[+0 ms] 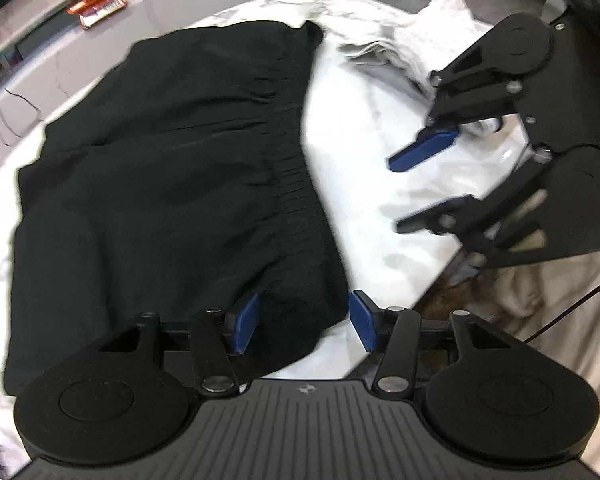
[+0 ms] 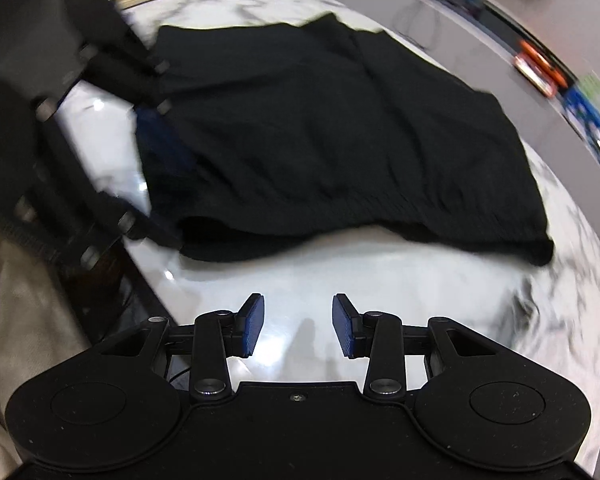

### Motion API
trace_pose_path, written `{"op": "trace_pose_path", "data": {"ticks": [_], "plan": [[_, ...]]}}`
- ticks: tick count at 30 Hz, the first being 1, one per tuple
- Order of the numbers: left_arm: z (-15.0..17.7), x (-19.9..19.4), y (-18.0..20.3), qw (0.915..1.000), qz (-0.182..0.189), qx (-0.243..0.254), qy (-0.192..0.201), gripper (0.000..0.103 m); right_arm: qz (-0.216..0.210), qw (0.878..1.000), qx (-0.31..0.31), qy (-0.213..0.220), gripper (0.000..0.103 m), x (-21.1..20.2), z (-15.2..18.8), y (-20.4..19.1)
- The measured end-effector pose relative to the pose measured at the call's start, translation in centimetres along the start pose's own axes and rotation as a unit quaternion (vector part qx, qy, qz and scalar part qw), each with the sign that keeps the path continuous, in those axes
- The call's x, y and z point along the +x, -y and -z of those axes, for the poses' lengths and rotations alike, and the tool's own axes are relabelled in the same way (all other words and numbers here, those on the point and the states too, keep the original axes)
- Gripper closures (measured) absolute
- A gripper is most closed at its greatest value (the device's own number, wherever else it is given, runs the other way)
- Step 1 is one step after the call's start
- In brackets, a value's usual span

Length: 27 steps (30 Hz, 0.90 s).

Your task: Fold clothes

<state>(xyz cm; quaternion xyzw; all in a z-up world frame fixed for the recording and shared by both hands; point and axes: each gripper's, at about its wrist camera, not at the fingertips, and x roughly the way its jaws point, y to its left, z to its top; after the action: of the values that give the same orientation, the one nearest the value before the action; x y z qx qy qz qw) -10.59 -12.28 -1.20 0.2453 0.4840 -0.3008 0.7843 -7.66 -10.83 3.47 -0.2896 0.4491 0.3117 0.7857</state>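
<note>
Black garment (image 1: pixel 172 184) spread flat on the white marbled worktop (image 1: pixel 364 168), with the gathered waistband running close to the near edge in the right wrist view and reaching almost to the right corner there. Left gripper (image 1: pixel 304 322) tilted steeply down over the near corner of the garment, jaws released and standing apart; cloth between the blue pads (image 1: pixel 244 324) but no pressing on it visible. Right gripper (image 2: pixel 298 326) also pointing down, over bare worktop just beside the waistband, jaws released, nothing between them, only the shiny stone surface. Same right gripper visible in the left wrist view at the right side, jaws apart, above the worktop near its edge. Crumpled white cloth (image 1: pixel 428 40) lying at the far side of the worktop, apart from the black garment. Beige fabric (image 1: pixel 540 288) hanging below the worktop edge, nature impossible to tell. Orange and red objects (image 1: pixel 100 2) on a grey ledge behind the worktop, too blurred to name. Both pictures blurred, so fine details of the cloth not readable.
</note>
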Motion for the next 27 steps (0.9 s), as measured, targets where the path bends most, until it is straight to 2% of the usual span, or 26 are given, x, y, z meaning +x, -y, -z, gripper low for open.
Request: {"op": "trace_pose_path", "data": {"ticks": [3,7,11,15,22,26,27], "plan": [[0.6,-0.4,-1.6,0.9995,-0.028,0.01,-0.009,0.055,-0.014,0.999,-0.05,0.016,0.064,-0.2,-0.9,-1.7],[2.1,-0.5,-3.7,0.9975,-0.055,0.04,-0.016,0.055,-0.022,0.991,-0.13,0.028,0.063,0.0,-2.2,-4.2],[3.6,-0.6,-5.0,0.9957,-0.066,0.06,-0.025,0.055,-0.018,0.973,-0.229,0.018,0.061,1.0,-3.6,-6.7],[5.2,-0.3,-6.0,0.9938,-0.072,0.078,-0.034,0.055,-0.011,0.96,-0.28,-0.01,0.06,2.5,-4.6,-7.8],[6.7,-0.1,-7.5,0.993,-0.083,0.075,-0.038,0.055,0.002,0.946,-0.318,-0.058,0.061,4.7,-4.8,-8.5],[7.0,-0.2,-7.8,0.9925,-0.085,0.081,-0.032,0.055,0.0,0.948,-0.309,-0.072,0.062,4.8,-5.2,-8.2],[6.9,-0.3,-7.8,0.9923,-0.085,0.085,-0.029,0.055,-0.001,0.951,-0.3,-0.079,0.067,4.9,-5.3,-8.0]]}}
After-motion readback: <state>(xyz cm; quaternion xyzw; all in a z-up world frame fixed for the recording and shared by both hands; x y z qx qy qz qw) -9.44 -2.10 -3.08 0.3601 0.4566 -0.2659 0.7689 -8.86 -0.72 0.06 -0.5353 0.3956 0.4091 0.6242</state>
